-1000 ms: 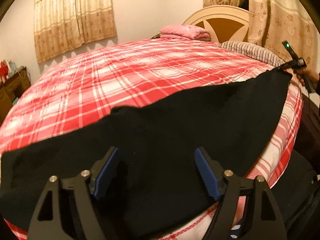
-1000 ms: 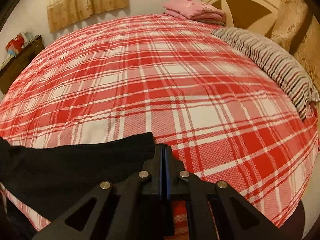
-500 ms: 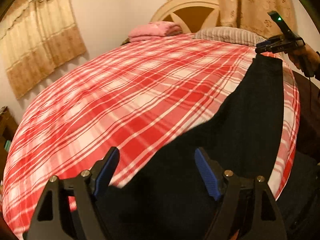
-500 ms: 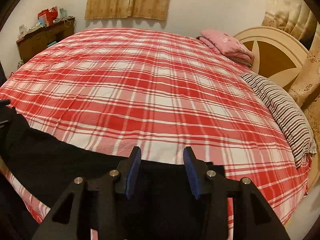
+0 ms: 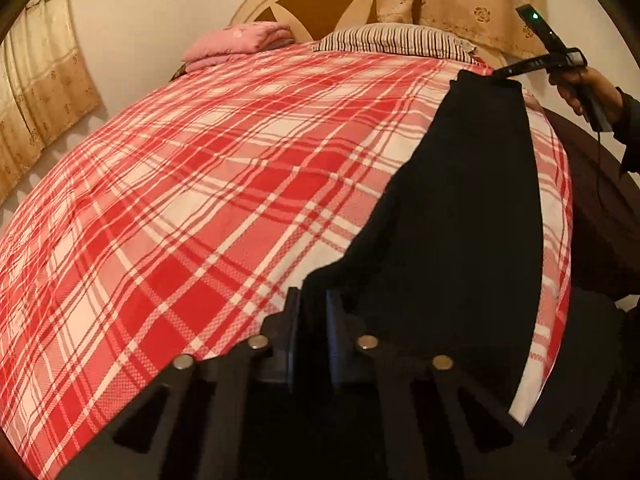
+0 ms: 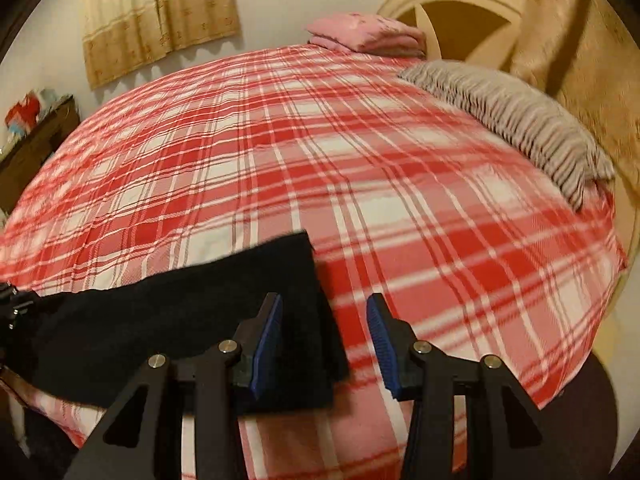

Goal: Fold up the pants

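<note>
The black pants [image 5: 460, 208] lie in a long strip along the near edge of the red plaid bed [image 5: 224, 184]. My left gripper [image 5: 312, 308] is shut on one end of them, with dark cloth pinched between its jaws. In the right wrist view the other end of the pants [image 6: 180, 320] lies flat on the cover. My right gripper [image 6: 325, 344] hovers open above that end's corner; the cloth runs under its left blue pad [image 6: 267, 344] and the pads do not press on it. From the left wrist view the right gripper [image 5: 498, 73] shows at the far end, held by a hand [image 5: 580, 84].
A folded pink garment [image 6: 364, 36] and a striped pillow [image 6: 516, 128] sit by the cream headboard [image 5: 316, 4]. Curtains [image 6: 156, 12] hang on the wall. A dark wooden cabinet [image 6: 36, 140] with small items stands at the far left. The bed's edge drops off just below both grippers.
My left gripper has swung along the pants and shut on their end. My right gripper has opened, let go of the other end, and shifted to its corner.
</note>
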Available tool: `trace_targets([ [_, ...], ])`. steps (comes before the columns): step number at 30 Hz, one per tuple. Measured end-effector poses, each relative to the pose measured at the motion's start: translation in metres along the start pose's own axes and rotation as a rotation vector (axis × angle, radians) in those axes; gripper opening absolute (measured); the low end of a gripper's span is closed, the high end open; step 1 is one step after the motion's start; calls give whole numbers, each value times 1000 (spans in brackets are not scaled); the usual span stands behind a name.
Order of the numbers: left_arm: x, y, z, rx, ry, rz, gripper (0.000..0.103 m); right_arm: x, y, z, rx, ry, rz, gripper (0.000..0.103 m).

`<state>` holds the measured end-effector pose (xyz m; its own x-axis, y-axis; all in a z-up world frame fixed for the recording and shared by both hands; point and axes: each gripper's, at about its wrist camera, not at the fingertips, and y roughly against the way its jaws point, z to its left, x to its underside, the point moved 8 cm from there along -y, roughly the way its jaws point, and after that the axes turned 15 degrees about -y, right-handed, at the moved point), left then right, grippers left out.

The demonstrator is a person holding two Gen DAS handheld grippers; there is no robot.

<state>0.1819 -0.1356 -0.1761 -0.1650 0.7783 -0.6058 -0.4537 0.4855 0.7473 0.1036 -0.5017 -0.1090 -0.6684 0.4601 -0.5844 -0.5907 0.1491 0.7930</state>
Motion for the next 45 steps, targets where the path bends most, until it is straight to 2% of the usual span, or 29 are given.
trace_targets([
  [5,4,7,12,21,75,-29,7,17,-5,2,-44,-8,33,45],
  [9,3,11,23,35,147,-60,6,6,-8,12,-44,11,11,46],
  [11,4,11,26,27,153,-55,6,-6,-12,18,-53,14,1,46],
  [14,6,7,24,30,150,-45,6,-17,-30,27,-100,-3,62,46],
  [17,6,6,18,34,134,-44,6,-20,-48,32,-110,7,96,45],
  [18,6,6,18,34,134,-42,6,-20,-51,33,-108,13,99,31],
  [20,7,6,19,35,140,-44,6,-19,-56,37,-96,37,92,10],
  [22,9,7,22,34,153,-47,6,-23,-53,38,-101,34,65,2],
  [27,8,13,29,27,168,-61,6,-39,-42,38,-81,45,-8,2],
  [30,10,15,37,40,222,-79,6,-41,-43,37,-70,52,-7,2],
  [32,16,9,37,27,212,-56,6,-35,-52,32,-44,61,11,2],
  [34,21,3,29,15,182,-26,6,-26,-62,28,-32,69,62,2],
  [35,22,2,26,9,168,-21,6,-24,-63,27,-18,85,56,2],
  [37,23,3,22,-15,138,-17,6,-26,-57,24,-4,86,32,17],
  [38,23,4,21,-28,128,-19,6,-30,-52,18,34,77,18,39],
  [39,23,5,22,-33,128,-23,6,-32,-46,13,76,74,-6,48],
  [40,23,7,23,-35,136,-28,6,-35,-37,11,99,73,-39,48],
  [42,24,9,27,-42,152,-32,7,-33,-18,17,61,85,-66,48],
  [45,23,12,32,-54,172,-42,13,-16,7,43,-91,101,-43,48],
])
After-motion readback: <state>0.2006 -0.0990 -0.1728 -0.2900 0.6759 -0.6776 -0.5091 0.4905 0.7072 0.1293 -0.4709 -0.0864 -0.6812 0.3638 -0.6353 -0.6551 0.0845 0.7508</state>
